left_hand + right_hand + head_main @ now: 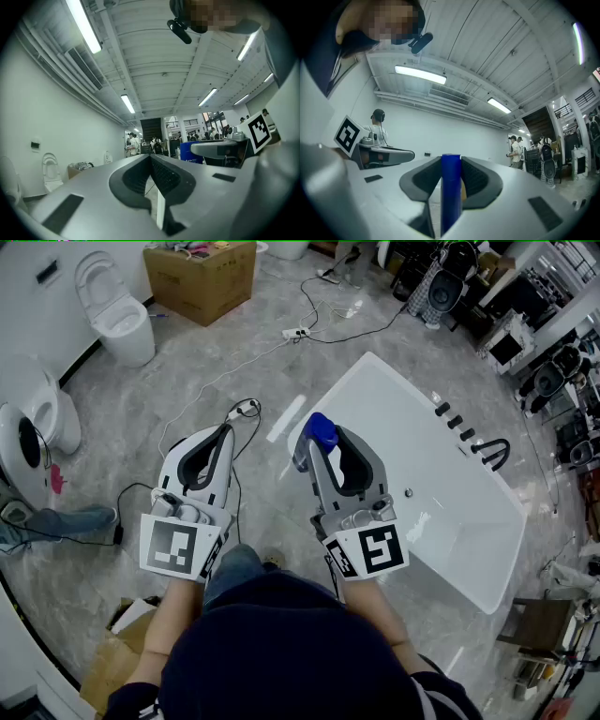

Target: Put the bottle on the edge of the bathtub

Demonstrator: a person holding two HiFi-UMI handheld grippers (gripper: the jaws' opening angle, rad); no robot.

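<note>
My right gripper (317,439) is shut on a blue bottle (322,432), held above the near left rim of the white bathtub (375,381). In the right gripper view the blue bottle (451,197) stands upright between the two dark pads (474,180), which press on its sides. My left gripper (221,439) hangs over the marble floor to the left of the tub. Its jaws are closed together with nothing between them, as the left gripper view (151,173) shows. The blue bottle (191,152) also appears at the right of that view.
A black faucet (495,454) sits on the tub's far rim. Cables (246,411) and a power strip (296,333) lie on the floor ahead. A toilet (117,310) and a cardboard box (202,277) stand at the back left.
</note>
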